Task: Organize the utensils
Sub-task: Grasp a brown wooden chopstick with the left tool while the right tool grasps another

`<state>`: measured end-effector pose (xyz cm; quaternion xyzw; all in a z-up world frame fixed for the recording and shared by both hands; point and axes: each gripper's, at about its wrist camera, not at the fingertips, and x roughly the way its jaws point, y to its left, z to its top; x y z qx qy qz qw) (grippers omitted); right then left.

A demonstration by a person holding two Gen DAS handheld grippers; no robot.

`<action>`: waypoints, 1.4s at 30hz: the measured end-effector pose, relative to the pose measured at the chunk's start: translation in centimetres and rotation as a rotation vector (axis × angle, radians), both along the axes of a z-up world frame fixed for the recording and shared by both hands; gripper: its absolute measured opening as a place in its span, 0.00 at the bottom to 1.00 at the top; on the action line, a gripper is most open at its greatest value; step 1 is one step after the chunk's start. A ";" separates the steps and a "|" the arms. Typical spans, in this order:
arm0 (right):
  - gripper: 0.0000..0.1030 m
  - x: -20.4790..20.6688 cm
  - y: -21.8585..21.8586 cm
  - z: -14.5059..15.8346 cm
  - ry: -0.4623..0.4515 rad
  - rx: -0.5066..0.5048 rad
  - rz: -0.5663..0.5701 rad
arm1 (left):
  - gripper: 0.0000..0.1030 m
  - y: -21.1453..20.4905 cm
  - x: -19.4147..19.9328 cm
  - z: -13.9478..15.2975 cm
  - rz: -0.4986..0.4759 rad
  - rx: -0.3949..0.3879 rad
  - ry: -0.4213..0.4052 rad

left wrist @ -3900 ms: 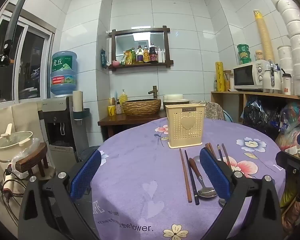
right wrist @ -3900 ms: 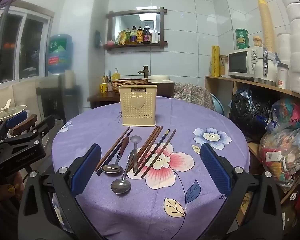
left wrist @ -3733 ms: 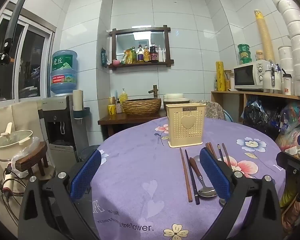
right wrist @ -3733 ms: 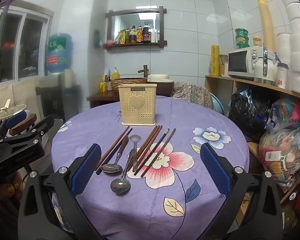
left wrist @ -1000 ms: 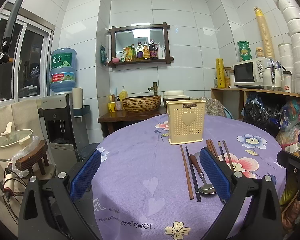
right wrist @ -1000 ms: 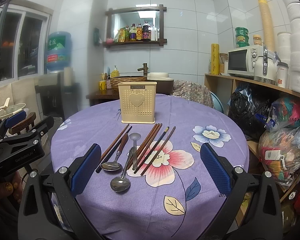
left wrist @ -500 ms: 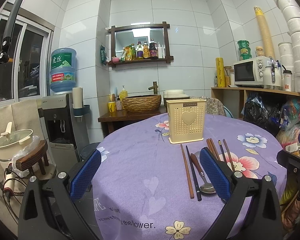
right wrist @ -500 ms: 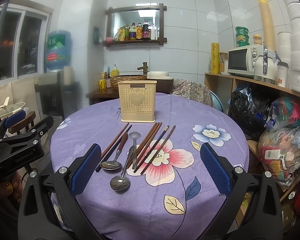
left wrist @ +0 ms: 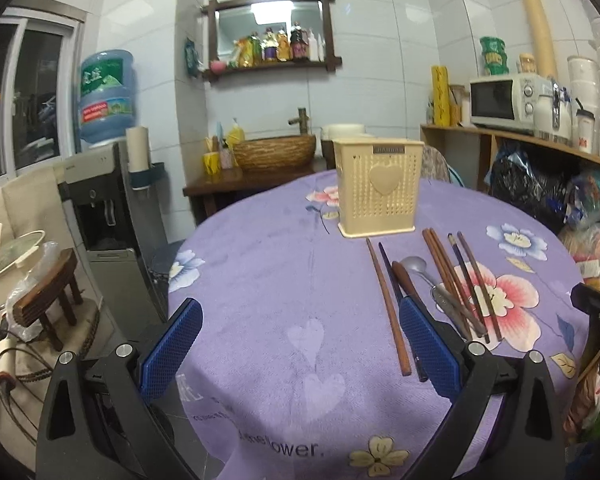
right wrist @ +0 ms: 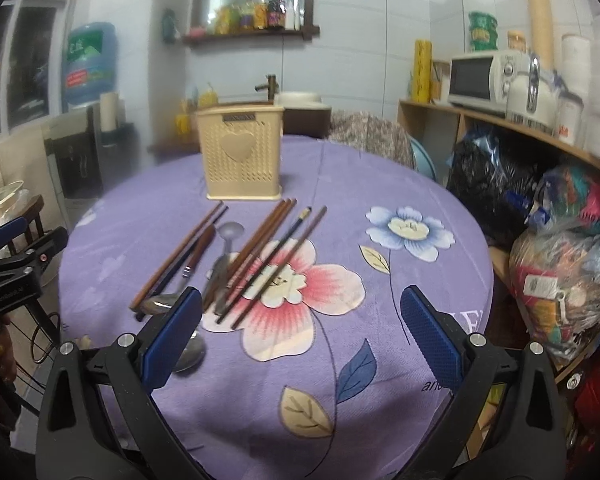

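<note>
A cream perforated utensil holder with a heart on its front stands upright at the far middle of the round purple table; it also shows in the right wrist view. Several wooden chopsticks and two spoons lie loose in front of it, also seen in the left wrist view. My left gripper is open and empty over the table's near left part. My right gripper is open and empty over the near edge, right of the utensils.
A water dispenser and a small wooden stool stand left of the table. A shelf with a microwave and full plastic bags runs along the right. A wooden side table with a basket is behind.
Both grippers have moved forward and tipped down toward the table. The right gripper is now closer over the utensils. Nothing on the table has moved.
</note>
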<state>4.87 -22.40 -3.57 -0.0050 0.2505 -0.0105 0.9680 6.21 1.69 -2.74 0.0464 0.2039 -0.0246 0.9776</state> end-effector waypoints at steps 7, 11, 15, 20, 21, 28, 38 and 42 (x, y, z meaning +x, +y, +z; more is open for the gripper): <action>0.95 6.1 -1.9 -1.6 0.174 0.044 -0.026 | 0.95 -0.9 6.5 -0.2 -0.091 0.028 0.195; 0.95 9.5 -1.9 -2.1 0.246 0.091 -0.012 | 0.95 -2.0 9.8 -1.0 -0.154 0.026 0.322; 0.94 12.7 -1.9 -2.0 0.280 0.073 -0.029 | 0.90 -3.0 11.5 -1.1 -0.194 0.022 0.358; 0.81 16.1 -2.3 -2.6 0.342 0.105 -0.045 | 0.87 -3.5 12.7 -1.0 -0.197 0.020 0.361; 0.77 16.6 -2.3 -2.8 0.358 0.113 -0.047 | 0.87 -3.5 13.1 -1.0 -0.192 0.020 0.363; 0.61 18.2 -0.9 -4.6 0.441 0.089 -0.048 | 0.87 -3.8 14.1 -1.5 -0.180 0.027 0.383; 0.60 17.8 -1.0 -4.7 0.464 -0.023 -0.079 | 0.87 -3.7 14.1 -1.9 -0.177 0.035 0.402; 0.60 17.6 -4.0 -4.8 0.481 -0.010 -0.110 | 0.87 -3.5 14.3 -2.1 -0.184 0.018 0.422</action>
